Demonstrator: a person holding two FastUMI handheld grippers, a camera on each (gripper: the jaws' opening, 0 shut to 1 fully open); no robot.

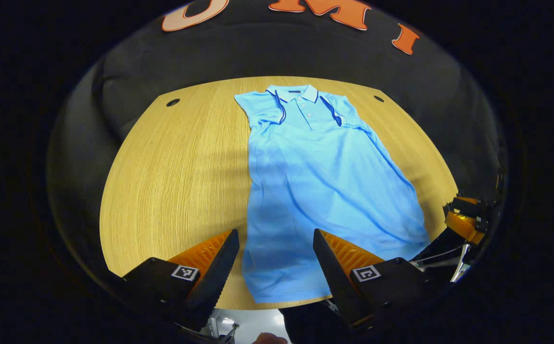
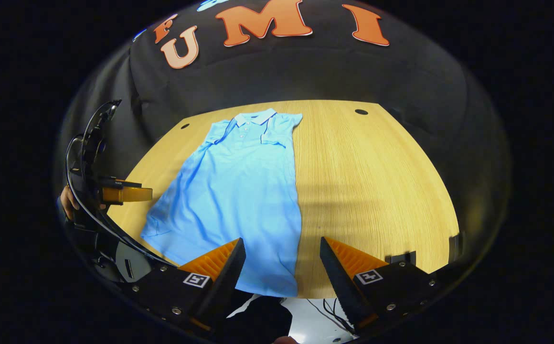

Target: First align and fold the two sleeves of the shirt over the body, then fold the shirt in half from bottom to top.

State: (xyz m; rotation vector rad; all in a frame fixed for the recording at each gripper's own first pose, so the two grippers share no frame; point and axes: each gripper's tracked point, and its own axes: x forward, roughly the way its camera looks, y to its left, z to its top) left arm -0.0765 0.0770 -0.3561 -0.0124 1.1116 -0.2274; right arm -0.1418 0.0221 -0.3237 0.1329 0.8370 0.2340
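A light blue polo shirt (image 1: 315,177) lies flat on the wooden table (image 1: 176,162), collar at the far end, hem at the near edge. Both short sleeves are folded in over the chest, beside the button placket. My left gripper (image 1: 277,260) hovers open above the hem's left part, holding nothing. In the right gripper view the same shirt (image 2: 239,191) runs from the collar down to the near edge, and my right gripper (image 2: 282,267) stands open above the hem's right corner, holding nothing. The right gripper (image 1: 465,222) also appears at the right rim of the left gripper view.
Two small dark holes (image 1: 173,102) (image 1: 378,99) sit near the table's far corners. Black cloth wall rises behind the table. The left gripper (image 2: 114,193) and the hand holding it appear at the left of the right gripper view. Floor and cables (image 2: 329,310) lie below the table's near edge.
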